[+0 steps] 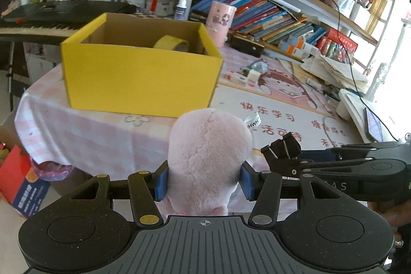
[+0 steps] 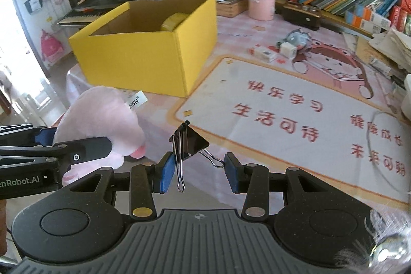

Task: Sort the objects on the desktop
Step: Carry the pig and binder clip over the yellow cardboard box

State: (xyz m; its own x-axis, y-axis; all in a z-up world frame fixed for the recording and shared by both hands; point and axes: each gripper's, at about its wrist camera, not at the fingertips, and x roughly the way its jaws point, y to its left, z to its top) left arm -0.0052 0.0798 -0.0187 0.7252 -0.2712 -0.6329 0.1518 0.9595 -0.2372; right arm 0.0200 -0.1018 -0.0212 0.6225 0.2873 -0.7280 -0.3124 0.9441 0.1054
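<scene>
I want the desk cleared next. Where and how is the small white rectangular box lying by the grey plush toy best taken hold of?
Grip the small white rectangular box across its two long sides, coming from above: it lies flat on the pink desk mat, with clear space along both long sides.

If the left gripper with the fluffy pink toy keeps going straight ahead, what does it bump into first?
Most likely the yellow box. The left gripper, shut on the pink plush toy, points toward the box's near wall across bare tablecloth. Depth is hard to judge, so it might meet the tablecloth just before the box.
</scene>
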